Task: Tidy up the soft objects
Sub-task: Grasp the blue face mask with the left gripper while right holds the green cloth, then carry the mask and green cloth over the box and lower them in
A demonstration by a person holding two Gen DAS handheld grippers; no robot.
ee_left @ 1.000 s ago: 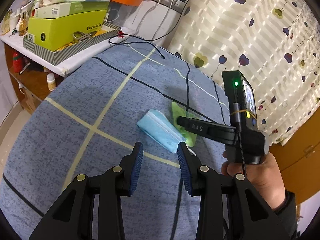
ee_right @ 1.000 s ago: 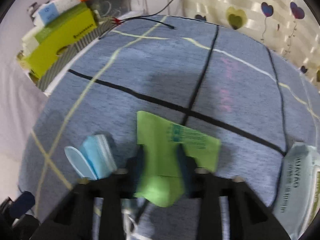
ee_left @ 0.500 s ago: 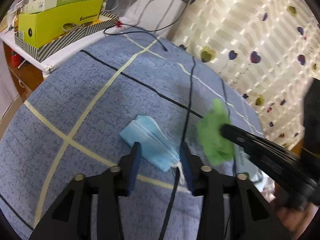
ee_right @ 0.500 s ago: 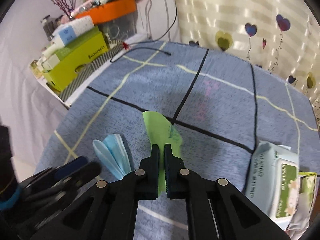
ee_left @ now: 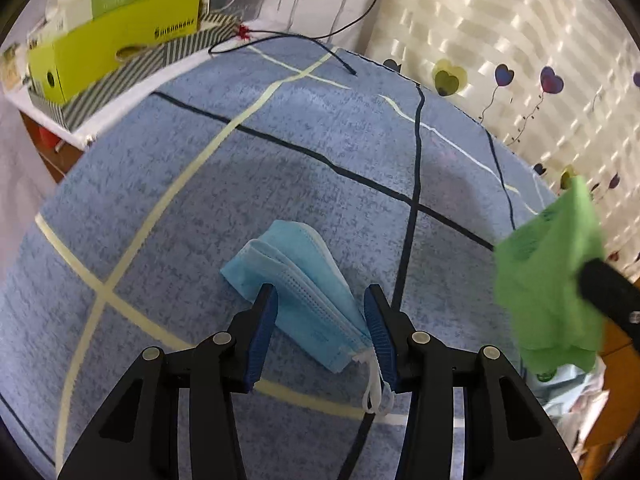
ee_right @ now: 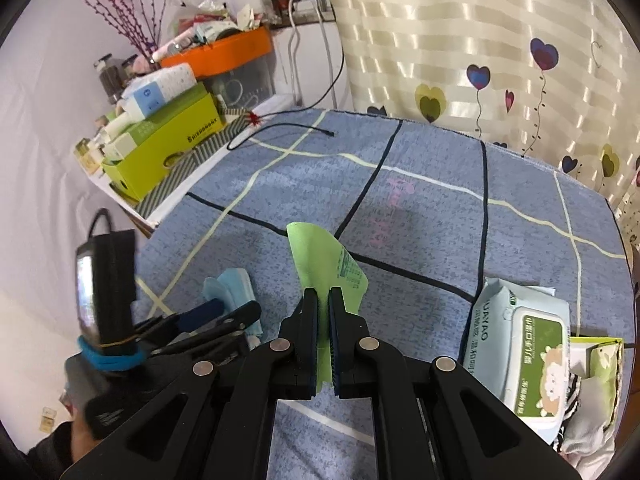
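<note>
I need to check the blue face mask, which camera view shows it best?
The left wrist view: the blue face mask lies whole on the blue blanket between the left gripper open jaws. The right wrist view shows only its edge behind that gripper.

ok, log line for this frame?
left hand-held gripper: open around blue pleated face mask | right hand-held gripper: shut on green plastic packet

The left claw (ee_left: 320, 320) stood spread wide, its fingers (ee_left: 262, 332) pointing toward 12 o'clock and angled downward. The right claw (ee_right: 324, 336) was pinched nearly closed, raised at the left one's 3 o'clock.
</note>
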